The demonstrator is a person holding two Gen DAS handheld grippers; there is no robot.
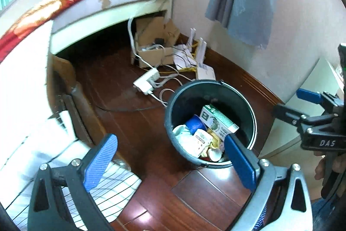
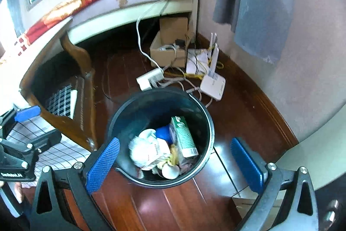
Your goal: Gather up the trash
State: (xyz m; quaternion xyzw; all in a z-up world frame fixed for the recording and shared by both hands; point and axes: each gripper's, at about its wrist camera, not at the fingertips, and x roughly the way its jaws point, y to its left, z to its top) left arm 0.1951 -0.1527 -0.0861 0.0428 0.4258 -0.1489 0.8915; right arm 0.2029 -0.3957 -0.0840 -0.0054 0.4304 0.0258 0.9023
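Nearest to me, my left hand-held gripper [image 1: 170, 163] is spread wide with nothing between its blue pads, and my right hand-held gripper [image 2: 175, 163] is spread just as wide and equally empty. Both look down over the dark bin [image 2: 121, 114] standing on the red-brown wooden floor [image 2: 151, 205].

The trash sits inside that bin. A green and white carton [image 2: 183, 138] leans against the inner wall; I judge it light and fairly stiff, best pinched across its flat faces, though it would crush if squeezed hard. Beside it lies a blue rounded thing [image 2: 163, 133], perhaps a cup or cap; I cannot tell which. Crumpled white paper [image 2: 142, 148] fills the left of the heap: soft, almost weightless, and it should bunch under the pads wherever I close. Lower down is a small white shell-like piece [image 2: 169, 170], probably brittle and slippery.

If the bin itself must move, I'd take its rim, where the thin wall gives the pads a stiff edge; I expect it to be light but inclined to swing or tip.

Farther off, a white power strip [image 2: 150, 79] and a white router [image 2: 213, 83] lie among cables, then a cardboard box [image 2: 166, 53] near the bed [image 2: 134, 12].
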